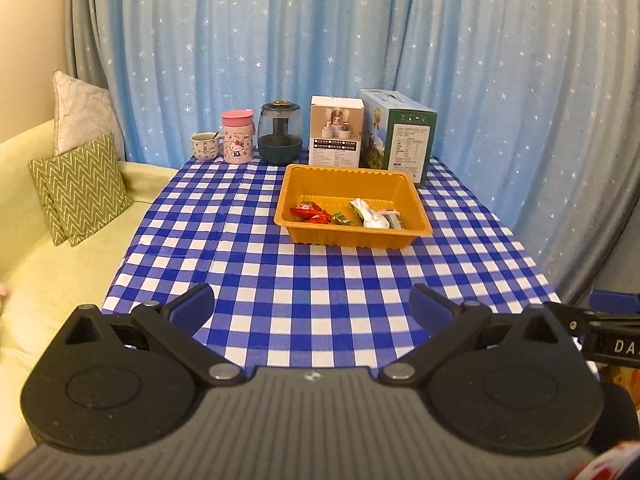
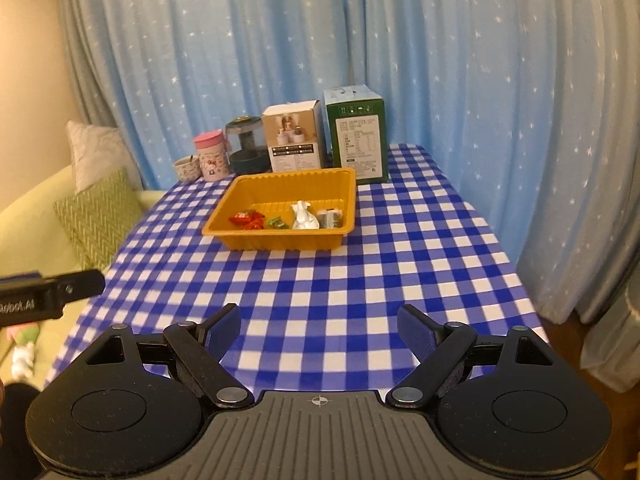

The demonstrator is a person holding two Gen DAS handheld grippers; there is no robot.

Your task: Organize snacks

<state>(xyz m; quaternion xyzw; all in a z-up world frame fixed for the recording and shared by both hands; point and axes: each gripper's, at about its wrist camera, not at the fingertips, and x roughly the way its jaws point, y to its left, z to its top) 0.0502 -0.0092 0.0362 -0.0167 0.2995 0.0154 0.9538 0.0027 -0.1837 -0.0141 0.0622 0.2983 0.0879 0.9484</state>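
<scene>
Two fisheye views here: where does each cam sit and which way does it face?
Left wrist: rides on the left gripper, looks forward across the checked table at the tray, boxes and curtain; own fingers wide open, right gripper's edge at far right.
Right wrist: rides on the right gripper, same heading, set further right; own fingers open, left gripper's side at left edge.
Shared: tray of snacks, pink cup, two boxes, sofa.

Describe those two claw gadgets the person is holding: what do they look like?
Each gripper, left gripper and right gripper, has two blue-padded fingers on black linkage arms with silver pivots, black round discs and a ribbed grey body. White lettering marks their sides.
</scene>
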